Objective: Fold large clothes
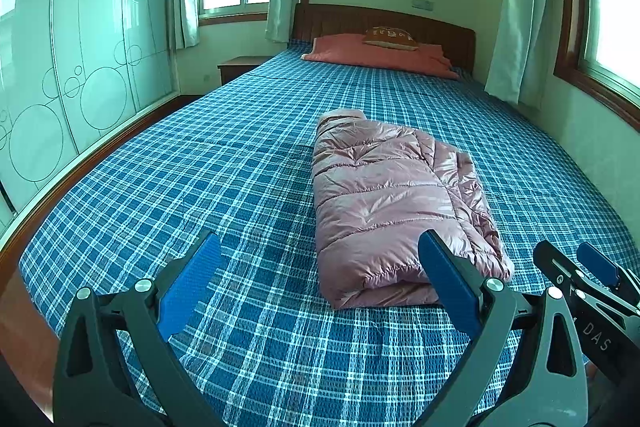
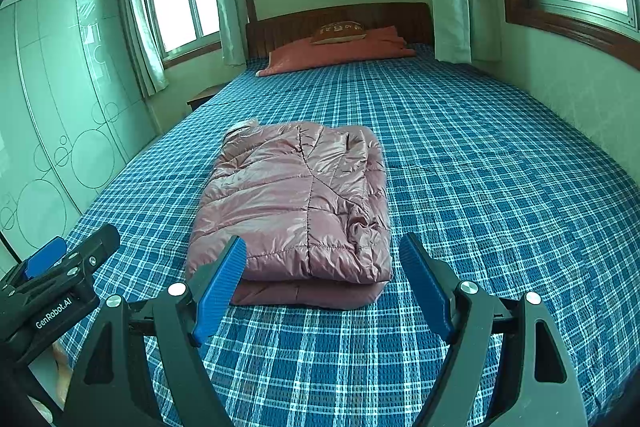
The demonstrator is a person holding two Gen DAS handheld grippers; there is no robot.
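A shiny pink puffer jacket (image 1: 392,203) lies folded into a compact rectangular bundle on the blue plaid bed (image 1: 200,187). It also shows in the right wrist view (image 2: 296,203). My left gripper (image 1: 320,259) is open and empty, held above the bed just in front of the bundle's near left corner. My right gripper (image 2: 322,259) is open and empty, held just in front of the bundle's near edge. Neither touches the jacket. The right gripper shows at the right edge of the left wrist view (image 1: 576,267), and the left gripper at the left edge of the right wrist view (image 2: 68,259).
An orange pillow (image 1: 376,57) with a small brown cushion (image 1: 390,37) lies by the wooden headboard (image 1: 440,27). A glass-front wardrobe (image 1: 72,67) runs along the left. A nightstand (image 1: 236,67) stands by the window. A wall with a window (image 2: 560,75) borders the bed's right side.
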